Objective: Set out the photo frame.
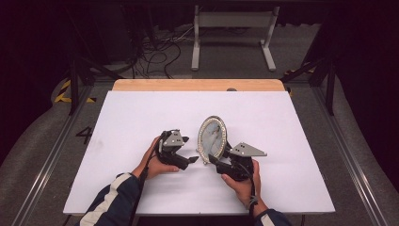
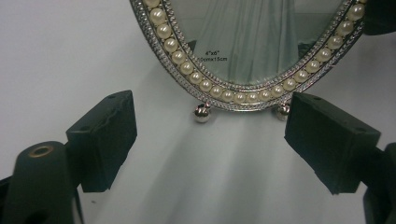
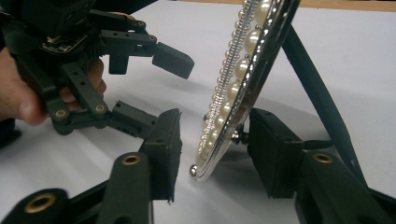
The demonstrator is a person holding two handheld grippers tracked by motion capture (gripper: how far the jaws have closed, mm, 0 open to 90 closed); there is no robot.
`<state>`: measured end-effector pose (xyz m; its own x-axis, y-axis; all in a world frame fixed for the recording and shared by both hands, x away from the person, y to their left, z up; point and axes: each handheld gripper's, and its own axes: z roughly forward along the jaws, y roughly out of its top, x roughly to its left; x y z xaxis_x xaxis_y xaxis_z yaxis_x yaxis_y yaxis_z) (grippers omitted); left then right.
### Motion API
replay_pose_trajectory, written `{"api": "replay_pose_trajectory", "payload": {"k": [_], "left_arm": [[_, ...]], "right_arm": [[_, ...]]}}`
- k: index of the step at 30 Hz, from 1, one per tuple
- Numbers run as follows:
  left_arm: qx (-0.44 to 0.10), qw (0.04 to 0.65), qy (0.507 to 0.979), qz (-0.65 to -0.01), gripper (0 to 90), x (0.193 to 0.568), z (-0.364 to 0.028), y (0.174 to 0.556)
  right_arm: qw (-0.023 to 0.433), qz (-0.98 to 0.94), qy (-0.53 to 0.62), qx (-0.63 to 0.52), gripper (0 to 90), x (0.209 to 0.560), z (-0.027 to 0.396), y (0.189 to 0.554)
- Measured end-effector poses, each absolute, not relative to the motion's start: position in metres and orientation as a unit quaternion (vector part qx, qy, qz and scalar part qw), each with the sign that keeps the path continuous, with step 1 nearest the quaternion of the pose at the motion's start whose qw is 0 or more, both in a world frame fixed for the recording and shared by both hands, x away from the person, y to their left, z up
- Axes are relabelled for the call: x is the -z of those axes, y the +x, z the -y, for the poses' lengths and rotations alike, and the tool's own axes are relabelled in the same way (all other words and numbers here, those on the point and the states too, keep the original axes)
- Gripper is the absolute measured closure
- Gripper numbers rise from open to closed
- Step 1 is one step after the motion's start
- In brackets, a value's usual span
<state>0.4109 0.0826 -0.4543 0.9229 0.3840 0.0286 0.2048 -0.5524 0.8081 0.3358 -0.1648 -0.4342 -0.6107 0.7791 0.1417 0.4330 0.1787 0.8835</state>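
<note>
The right hand-held gripper (image 3: 212,154) has its jaws set astride the lower edge of the oval picture frame (image 1: 211,137), one pad in front of the pearl-trimmed rim and one behind it. In the right gripper view a clear gap shows between the front pad and the rim, and the rear pad sits close to the back, though whether it touches there cannot be told; so the jaws are partly open and not clamping. The left hand-held gripper (image 2: 208,140) faces the front of the frame from just beside it, jaws spread wide with nothing between them; the frame's two small ball feet (image 2: 202,113) lie ahead of the pads.

The frame stands upright near the middle of the white surface (image 1: 141,122), leaning back on a dark easel strut (image 3: 317,93) behind it.

As for handling, it looks light but awkward. The silver metal rim is likely stiff and rather slippery, the row of pearls (image 2: 187,67) gives an uneven face for a pad, and the glass pane (image 2: 252,37) is fragile, so squeezing across the pane seems unwise. The rim's lower edge, or its two sides, seems the safest place to take hold. The strut probably hinges, so a push from the front could fold it and tip the frame backward; steadying it from both sides would help.
</note>
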Motion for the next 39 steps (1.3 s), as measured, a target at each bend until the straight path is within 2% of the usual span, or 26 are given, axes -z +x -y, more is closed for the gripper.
{"api": "replay_pose_trajectory", "payload": {"k": [2,5,13,15,22,24,28,30,34,39], "left_arm": [[-0.101,0.441,0.875,-0.169,18.8,0.455,-0.081,0.411],[-0.09,0.445,0.874,-0.172,19.0,0.456,-0.08,0.412],[-0.092,0.451,0.866,-0.197,22.1,0.453,-0.074,0.412],[-0.093,0.451,0.866,-0.197,22.2,0.451,-0.072,0.413],[-0.076,0.45,0.863,-0.216,17.5,0.455,-0.066,0.426],[-0.075,0.45,0.863,-0.218,17.2,0.459,-0.065,0.431],[-0.066,0.456,0.861,-0.214,16.1,0.46,-0.064,0.432],[-0.066,0.463,0.858,-0.211,17.3,0.459,-0.064,0.432],[-0.063,0.467,0.856,-0.212,19.8,0.457,-0.064,0.43],[-0.048,0.483,0.848,-0.214,23.8,0.452,-0.063,0.429]], "right_arm": [[0.178,-0.749,0.402,-0.496,61.3,0.435,0.163,0.34],[0.17,-0.746,0.403,-0.503,72.6,0.437,0.163,0.344],[0.152,-0.761,0.391,-0.495,74.8,0.433,0.168,0.347],[0.135,-0.764,0.384,-0.5,75.2,0.433,0.172,0.351],[0.12,-0.778,0.37,-0.493,74.6,0.431,0.174,0.356],[0.135,-0.777,0.381,-0.482,56.0,0.431,0.174,0.355],[0.149,-0.785,0.369,-0.475,52.2,0.431,0.173,0.347],[0.175,-0.784,0.355,-0.479,51.6,0.428,0.173,0.34],[0.197,-0.771,0.359,-0.488,52.9,0.425,0.175,0.332],[0.24,-0.753,0.358,-0.497,62.7,0.417,0.174,0.322]]}}
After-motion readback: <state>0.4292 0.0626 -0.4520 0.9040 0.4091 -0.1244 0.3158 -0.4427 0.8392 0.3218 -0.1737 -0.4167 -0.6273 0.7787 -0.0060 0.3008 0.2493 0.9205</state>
